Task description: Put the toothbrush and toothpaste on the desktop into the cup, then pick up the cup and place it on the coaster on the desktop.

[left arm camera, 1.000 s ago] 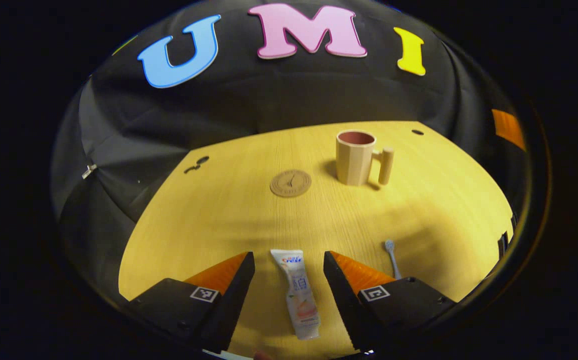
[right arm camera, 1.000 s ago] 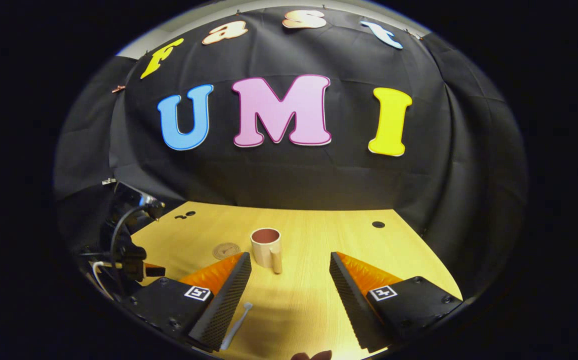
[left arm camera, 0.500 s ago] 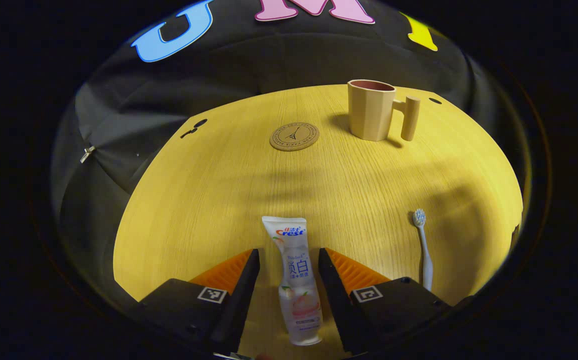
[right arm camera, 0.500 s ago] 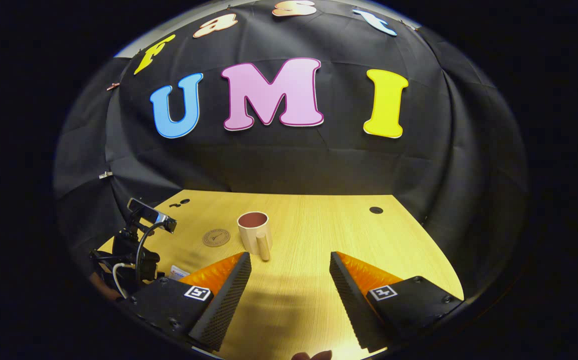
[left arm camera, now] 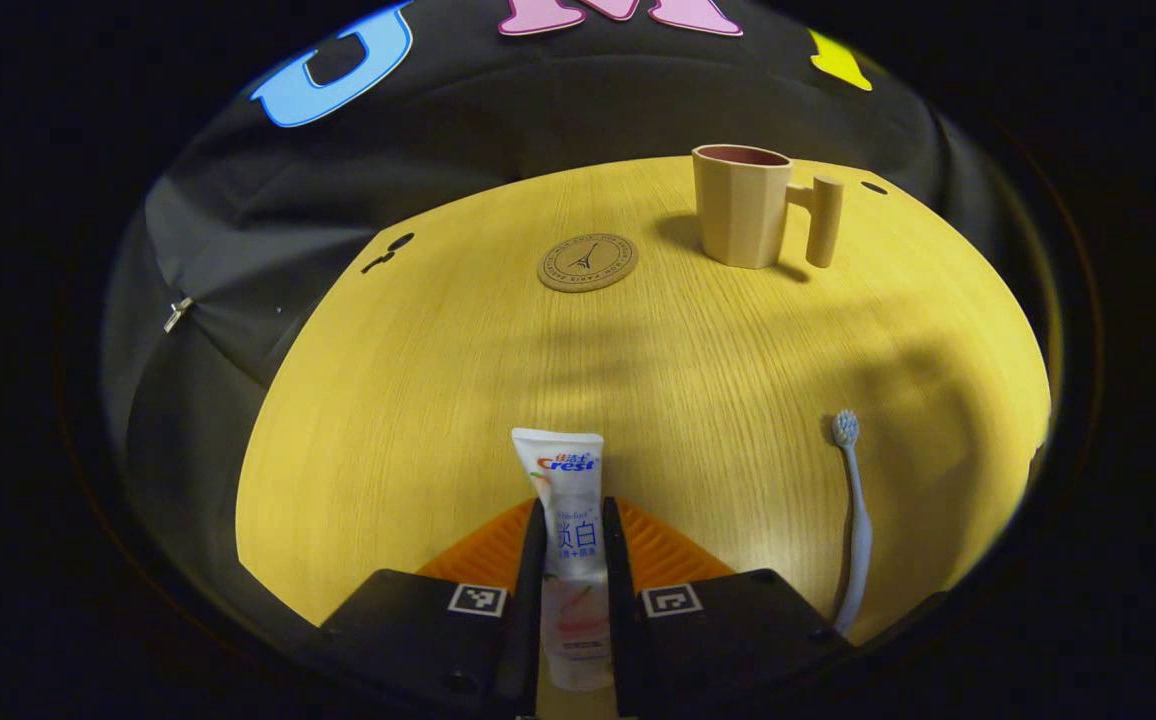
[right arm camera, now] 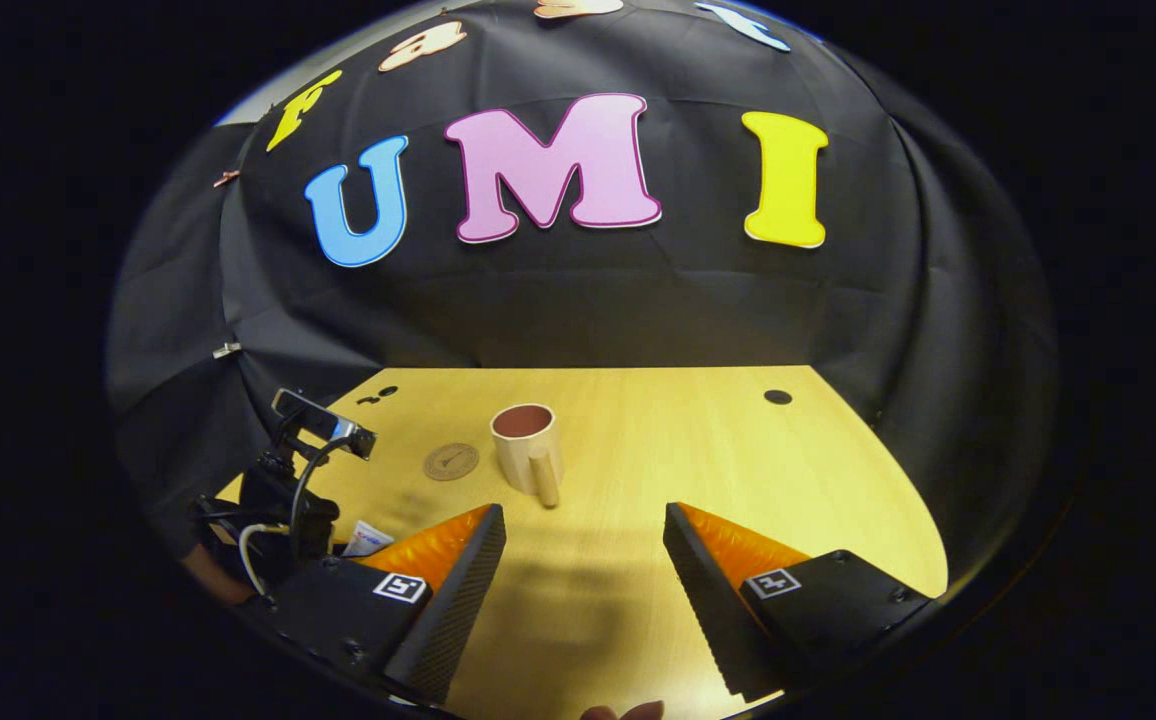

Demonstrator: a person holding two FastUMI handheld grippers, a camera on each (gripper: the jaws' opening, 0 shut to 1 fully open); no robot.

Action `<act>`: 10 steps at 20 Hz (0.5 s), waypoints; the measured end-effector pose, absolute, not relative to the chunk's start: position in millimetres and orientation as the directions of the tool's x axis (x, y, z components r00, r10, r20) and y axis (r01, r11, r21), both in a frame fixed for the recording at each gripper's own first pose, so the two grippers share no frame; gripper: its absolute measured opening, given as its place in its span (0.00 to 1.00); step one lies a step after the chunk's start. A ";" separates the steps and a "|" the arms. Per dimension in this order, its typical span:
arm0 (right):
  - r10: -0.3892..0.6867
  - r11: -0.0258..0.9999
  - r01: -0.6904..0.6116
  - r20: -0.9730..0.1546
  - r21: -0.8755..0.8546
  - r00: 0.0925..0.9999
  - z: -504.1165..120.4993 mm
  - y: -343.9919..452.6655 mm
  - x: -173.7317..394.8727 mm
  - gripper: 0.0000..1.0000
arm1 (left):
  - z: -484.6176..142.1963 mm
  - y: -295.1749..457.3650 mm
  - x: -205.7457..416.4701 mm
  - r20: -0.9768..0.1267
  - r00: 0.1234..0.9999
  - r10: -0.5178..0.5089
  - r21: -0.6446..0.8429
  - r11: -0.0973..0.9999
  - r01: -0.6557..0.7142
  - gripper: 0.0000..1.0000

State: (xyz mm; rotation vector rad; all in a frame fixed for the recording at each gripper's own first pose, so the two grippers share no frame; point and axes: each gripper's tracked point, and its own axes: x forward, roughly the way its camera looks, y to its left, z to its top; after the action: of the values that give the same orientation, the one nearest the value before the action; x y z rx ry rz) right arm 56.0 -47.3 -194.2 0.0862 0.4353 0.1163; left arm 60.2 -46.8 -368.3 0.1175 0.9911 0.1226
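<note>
In the left gripper view, the desktop (left arm camera: 418, 400) has a notched far-left edge beside the black cloth wall (left arm camera: 238, 250), with bare wood across its left half. The left gripper (left arm camera: 573, 545) sits at the near edge, its two fingers (left arm camera: 534, 560) closed against both sides of the toothpaste (left arm camera: 568, 500), which lies flat with its crimped end pointing away. The tube carries a printed brand mark near that end. Farther back, the round coaster (left arm camera: 588, 263) lies flat, bearing a tower emblem ringed with lettering too small to read. To its right stands the cup (left arm camera: 743, 210), upright, handle to the right, well apart from the coaster. The toothbrush (left arm camera: 856, 510) lies near the right edge, bristle head pointing away. In the right gripper view, the left gripper's body (right arm camera: 288, 490) with its cable shows at the left, the toothpaste tip (right arm camera: 366, 538) beside it. The right gripper (right arm camera: 583, 570) hangs over bare wood, fingers spread wide and holding nothing.
</note>
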 end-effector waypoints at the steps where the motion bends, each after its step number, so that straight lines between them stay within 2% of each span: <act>1: 0.133 0.989 -0.094 -0.431 0.110 0.892 -198.3 -41.7 52.9 0.99 | -367.4 -45.3 60.8 -0.826 0.546 0.138 0.140 0.989 -0.039 0.33; 4: 0.114 0.991 -0.068 -0.491 0.111 0.864 -210.7 -24.4 41.1 0.98 | -362.7 -46.3 57.5 -0.830 0.556 0.038 0.040 0.999 -0.009 0.26; 6: 0.092 0.993 -0.040 -0.539 0.107 0.837 -220.7 -9.5 29.3 0.99 | -349.1 -43.4 52.1 -0.815 0.578 -0.034 -0.037 0.999 0.006 0.25; 9: 0.062 0.997 -0.016 -0.608 0.080 0.791 -239.5 13.6 14.5 0.98 | -317.8 -23.8 43.9 -0.765 0.638 -0.089 -0.061 0.996 0.066 0.25; 10: 0.056 0.997 -0.011 -0.629 0.075 0.776 -246.4 22.5 13.1 0.98 | -306.3 -17.9 41.5 -0.745 0.658 -0.107 -0.068 0.994 0.084 0.29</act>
State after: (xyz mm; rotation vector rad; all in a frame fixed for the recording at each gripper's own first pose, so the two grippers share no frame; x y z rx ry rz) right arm 13.1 22.5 -246.4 0.0682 0.6823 0.0366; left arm 41.5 -17.9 -306.3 -0.0281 0.8454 -0.1083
